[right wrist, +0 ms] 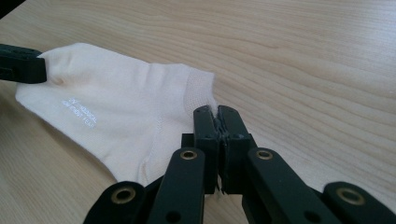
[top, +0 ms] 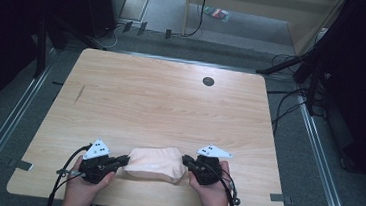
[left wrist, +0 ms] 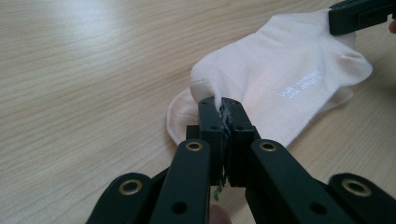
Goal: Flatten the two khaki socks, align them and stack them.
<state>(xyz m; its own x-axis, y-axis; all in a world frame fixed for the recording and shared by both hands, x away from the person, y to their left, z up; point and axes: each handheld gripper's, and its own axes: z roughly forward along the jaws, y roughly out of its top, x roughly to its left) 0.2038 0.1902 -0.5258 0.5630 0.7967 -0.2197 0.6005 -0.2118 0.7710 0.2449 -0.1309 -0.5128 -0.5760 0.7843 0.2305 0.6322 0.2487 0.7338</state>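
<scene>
Pale sock [top: 156, 163] lies at lower centre of the high view, near the front edge of the wooden bench [top: 161, 101]. My left gripper [top: 121, 162] is clenched on its left end, my right gripper [top: 187, 161] clenched on its right end (small white lettering shows on the fabric).

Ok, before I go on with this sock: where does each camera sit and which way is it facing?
High view: above the person's side, looking forward and down on the table; both hands, the left gripper and the right gripper show.
Left gripper view: rides the left gripper, looking along its shut jaws at the sock.
Right gripper view: rides the right gripper, facing the same sock from the opposite end.
Shared: each gripper view shows the other's jaw tip on the sock's far end.
</scene>
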